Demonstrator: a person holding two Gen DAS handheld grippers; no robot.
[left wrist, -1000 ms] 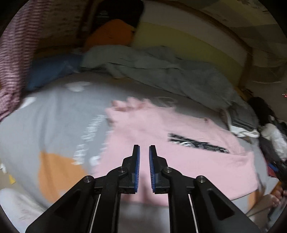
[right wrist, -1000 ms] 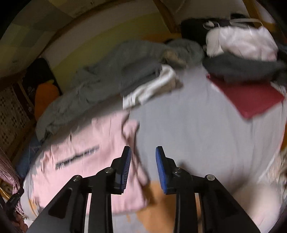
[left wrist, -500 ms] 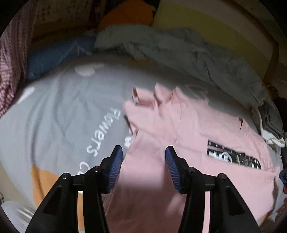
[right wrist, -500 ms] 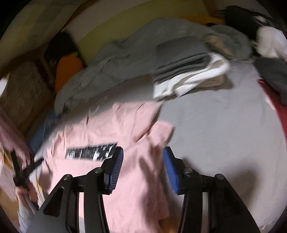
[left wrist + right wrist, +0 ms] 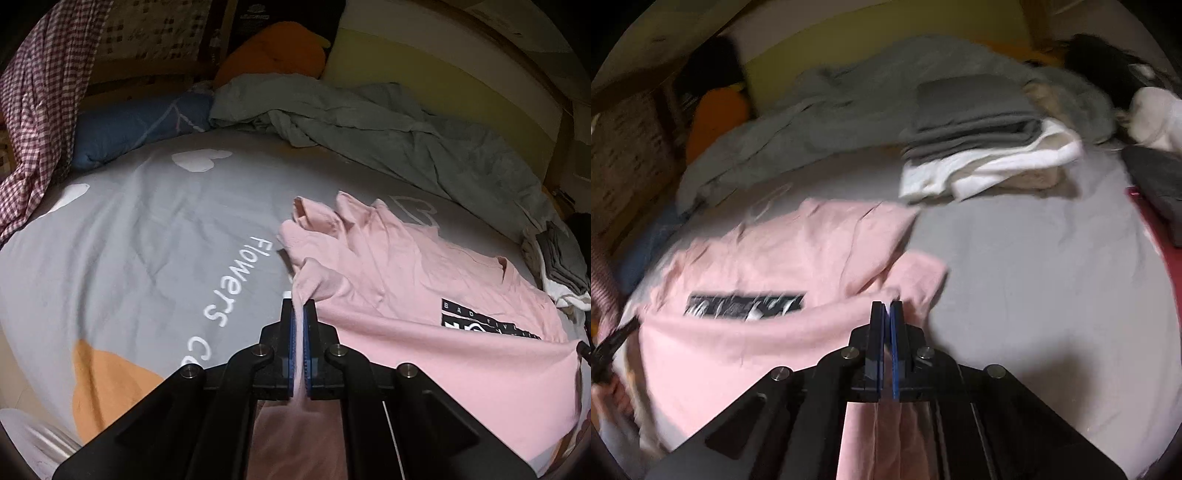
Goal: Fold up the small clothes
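Both grippers have come down onto the pink T-shirt (image 5: 424, 280) since a second ago, and their jaws have just been closing on it. Half a second back the jaws stood wide over the cloth. Now the left gripper (image 5: 298, 314) is clamped tight on a fold of pink cloth at the shirt's side edge, and the cloth runs down between the blue pads (image 5: 293, 339). The right gripper (image 5: 886, 314) is clamped on the shirt's other side edge, and pink cloth hangs under it too.

The pink T-shirt (image 5: 775, 258) lies front up on the bed (image 5: 147, 229). It has a black box with white letters (image 5: 484, 317) on the chest. One sleeve, on the left gripper's side, is bunched up and wrinkled.

The bed has a grey sheet with white hearts, an orange patch and the white word "Flowers" (image 5: 236, 280) printed beside the shirt. Behind the shirt, a rumpled grey blanket (image 5: 369, 122) lies along the far edge of the bed. Behind the shirt and off to one side sits a stack of folded clothes (image 5: 982, 147), grey on top and white under it. A blue pillow (image 5: 129, 125) and an orange cushion (image 5: 273, 48) sit past the blanket at the head of the bed. A red and white checked cloth (image 5: 37, 110) hangs far off beyond the printed word. The wall behind the blanket is pale yellow (image 5: 424, 70). The room is dim. The right wrist view is blurry.
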